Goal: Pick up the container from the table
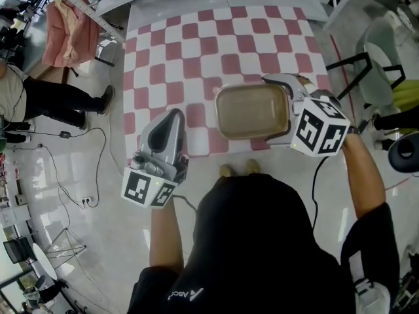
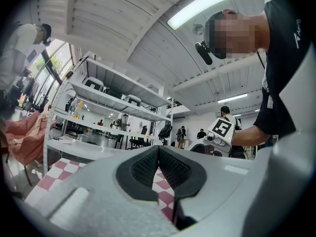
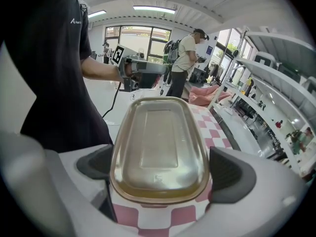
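A translucent amber container (image 1: 252, 111) with a flat lid is held over the near edge of the pink-and-white checked table (image 1: 196, 44). My right gripper (image 1: 280, 110) comes at it from the right and is shut on it. In the right gripper view the container (image 3: 158, 147) fills the gap between both dark pads (image 3: 94, 163), with the checked cloth showing beneath. My left gripper (image 1: 175, 115) hovers over the table's near left edge, shut and holding nothing. In the left gripper view its pads (image 2: 143, 167) meet at the tip.
A person (image 1: 39, 97) stands on the floor left of the table, beside a rack with pink cloth (image 1: 65, 31). Cables (image 1: 65, 162) trail over the floor at left. A chair (image 1: 373, 70) stands to the right. Metal shelving (image 2: 108, 93) lies beyond the table.
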